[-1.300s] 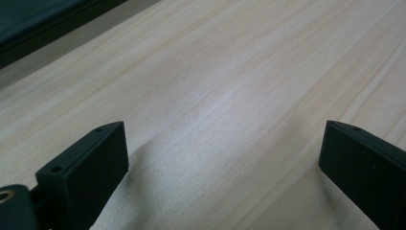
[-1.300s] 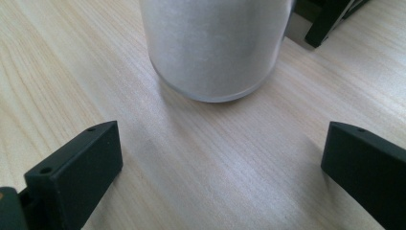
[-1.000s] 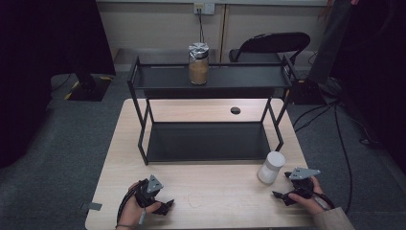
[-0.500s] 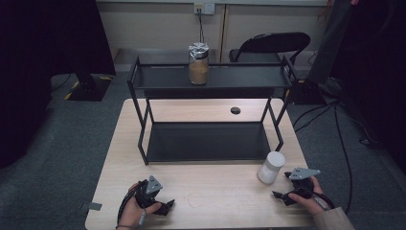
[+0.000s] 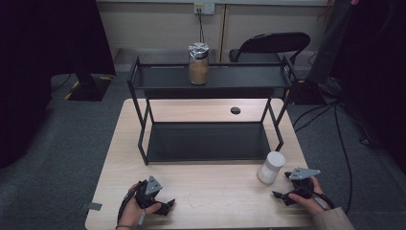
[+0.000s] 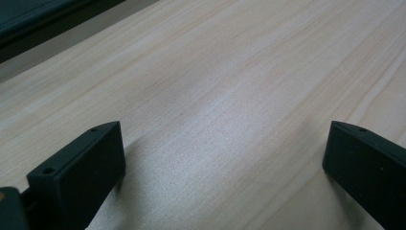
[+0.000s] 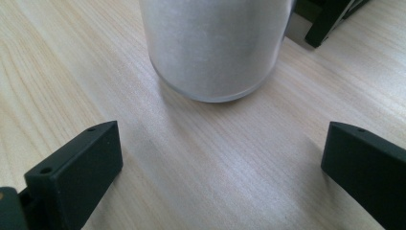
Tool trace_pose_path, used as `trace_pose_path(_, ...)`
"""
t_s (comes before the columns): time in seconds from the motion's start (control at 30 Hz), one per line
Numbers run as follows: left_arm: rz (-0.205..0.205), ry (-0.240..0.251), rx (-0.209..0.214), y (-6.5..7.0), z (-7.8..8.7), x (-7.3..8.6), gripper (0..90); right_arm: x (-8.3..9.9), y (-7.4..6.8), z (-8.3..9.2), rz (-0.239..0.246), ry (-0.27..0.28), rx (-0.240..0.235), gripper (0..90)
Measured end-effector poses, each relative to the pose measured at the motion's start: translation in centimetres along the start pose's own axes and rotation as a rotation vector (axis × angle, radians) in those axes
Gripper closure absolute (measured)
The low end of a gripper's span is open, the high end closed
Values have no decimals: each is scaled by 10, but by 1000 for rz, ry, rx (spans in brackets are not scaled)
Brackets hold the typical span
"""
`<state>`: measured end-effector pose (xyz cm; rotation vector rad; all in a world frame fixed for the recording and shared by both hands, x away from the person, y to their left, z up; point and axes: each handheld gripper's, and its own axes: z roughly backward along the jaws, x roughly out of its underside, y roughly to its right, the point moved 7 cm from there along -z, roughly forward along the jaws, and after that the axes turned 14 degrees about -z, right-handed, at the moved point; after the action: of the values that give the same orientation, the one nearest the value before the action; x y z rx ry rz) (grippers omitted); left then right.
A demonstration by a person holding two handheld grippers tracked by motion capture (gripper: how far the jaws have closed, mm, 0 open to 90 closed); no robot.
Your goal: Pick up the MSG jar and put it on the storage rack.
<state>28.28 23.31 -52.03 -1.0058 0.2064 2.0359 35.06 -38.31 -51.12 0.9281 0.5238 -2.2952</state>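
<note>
Pale wooden worktop (image 5: 215,191) ahead of you, both hand-held grippers released and resting low, your right hand-held gripper (image 5: 282,191) facing the white jar (image 5: 271,167) just beside the shelf rack (image 5: 210,143), so next comes nudging forward to straddle it before squeezing.

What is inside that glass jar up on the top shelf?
The glass jar holds a tan-brown filling to about two thirds. Its silvery lid covers the top; what the filling is cannot be told.
</note>
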Motion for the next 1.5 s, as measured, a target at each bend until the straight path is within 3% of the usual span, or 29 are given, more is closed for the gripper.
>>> trace_pose_path(0.73,1,0,0,0,0,0,0,-2,1,1,20,-1,-22,10)
trace_pose_path(1.1,1,0,0,0,0,0,0,-17,-2,11,7,67,-48,7)
trace_pose_path(1.5,1,0,0,0,0,0,0,-38,-5,17,-28,149,-106,4)
